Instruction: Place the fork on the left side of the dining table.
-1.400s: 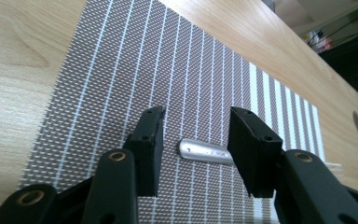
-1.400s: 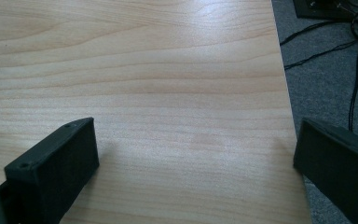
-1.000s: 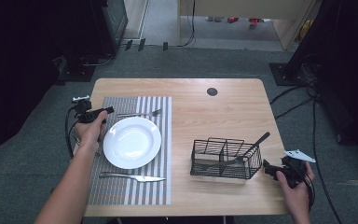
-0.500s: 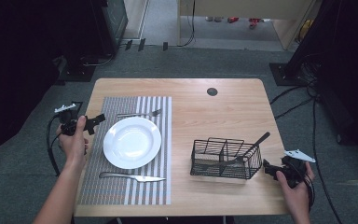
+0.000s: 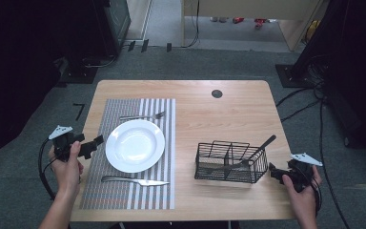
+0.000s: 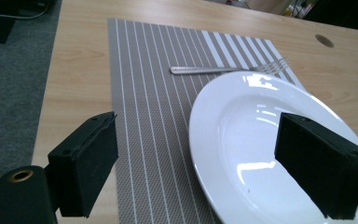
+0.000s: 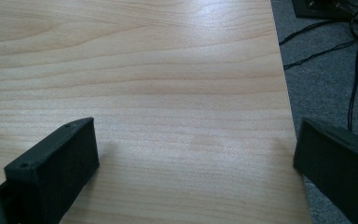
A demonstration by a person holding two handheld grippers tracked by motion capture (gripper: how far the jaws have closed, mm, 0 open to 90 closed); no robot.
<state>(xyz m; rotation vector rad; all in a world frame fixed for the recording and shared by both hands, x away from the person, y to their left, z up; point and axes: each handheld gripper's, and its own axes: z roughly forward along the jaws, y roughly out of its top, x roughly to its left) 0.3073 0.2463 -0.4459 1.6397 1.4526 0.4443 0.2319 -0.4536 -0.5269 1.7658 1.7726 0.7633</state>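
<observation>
Wooden desk (image 5: 228, 114) carries a place setting on a striped mat (image 5: 124, 195) near its left edge, seemingly laid for a meal, while the left gripper (image 5: 88, 147) and right gripper (image 5: 275, 172) hover spread and empty at either side.

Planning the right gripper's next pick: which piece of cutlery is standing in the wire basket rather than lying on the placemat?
The dark-handled utensil, leaning in the wire basket. The fork and knife lie flat on the striped placemat.

One plate (image 5: 135, 145), fork (image 5: 142, 116), knife (image 5: 134, 181), basket (image 5: 230, 162).
</observation>
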